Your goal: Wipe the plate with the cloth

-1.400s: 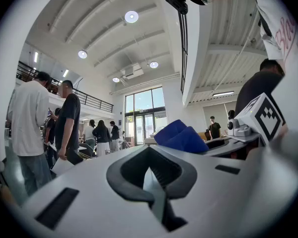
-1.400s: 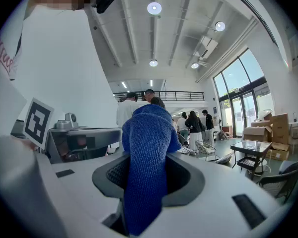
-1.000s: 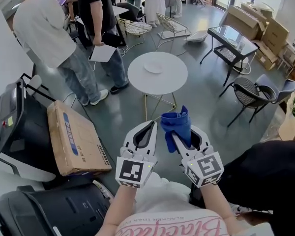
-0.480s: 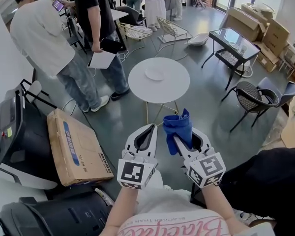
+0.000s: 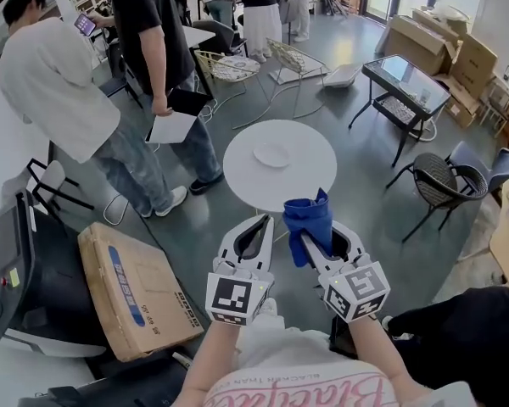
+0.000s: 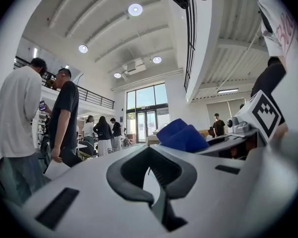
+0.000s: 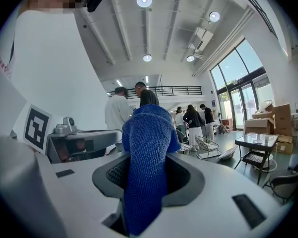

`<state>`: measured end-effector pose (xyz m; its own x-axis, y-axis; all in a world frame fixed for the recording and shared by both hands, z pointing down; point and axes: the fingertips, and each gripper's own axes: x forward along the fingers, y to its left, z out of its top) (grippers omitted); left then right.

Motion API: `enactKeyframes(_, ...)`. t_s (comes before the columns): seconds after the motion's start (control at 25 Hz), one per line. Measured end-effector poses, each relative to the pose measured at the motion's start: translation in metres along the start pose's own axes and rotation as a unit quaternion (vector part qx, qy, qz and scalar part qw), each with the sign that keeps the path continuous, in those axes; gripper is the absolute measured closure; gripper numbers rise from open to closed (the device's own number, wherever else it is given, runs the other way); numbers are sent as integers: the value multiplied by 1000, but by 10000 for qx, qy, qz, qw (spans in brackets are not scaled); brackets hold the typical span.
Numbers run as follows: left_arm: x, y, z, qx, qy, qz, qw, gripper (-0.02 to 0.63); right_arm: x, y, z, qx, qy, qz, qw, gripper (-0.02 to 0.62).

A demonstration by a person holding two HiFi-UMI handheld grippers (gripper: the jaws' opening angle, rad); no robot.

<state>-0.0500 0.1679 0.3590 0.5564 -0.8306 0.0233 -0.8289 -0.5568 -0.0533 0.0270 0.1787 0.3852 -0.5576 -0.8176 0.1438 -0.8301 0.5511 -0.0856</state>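
Observation:
A small white plate (image 5: 272, 154) lies on a round white table (image 5: 312, 175) some way ahead of both grippers. My right gripper (image 5: 304, 237) is shut on a blue cloth (image 5: 308, 217), which bunches up out of the jaws (image 7: 146, 152). My left gripper (image 5: 256, 225) is beside it, shut with nothing between its fingers (image 6: 156, 182). In the left gripper view the blue cloth (image 6: 181, 135) shows to the right. Both grippers point level toward the table and are short of its near edge.
A cardboard box (image 5: 136, 288) lies on the floor at the left beside a black machine (image 5: 17, 270). Two people (image 5: 64, 100) stand left of the table. A black chair (image 5: 437, 189) and a glass table (image 5: 403, 79) stand to the right, wire chairs (image 5: 293, 58) behind.
Both grippers have been carried forward side by side toward the round table, which now sits nearer in the head view. The cloth stays gripped and the left jaws stay shut.

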Motion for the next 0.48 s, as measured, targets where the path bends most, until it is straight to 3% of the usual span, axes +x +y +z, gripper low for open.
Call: enactKeyframes(0.48,65,70,-24,10,283,-223,9994,600,81,-34,0,109,210,-314,9992,445)
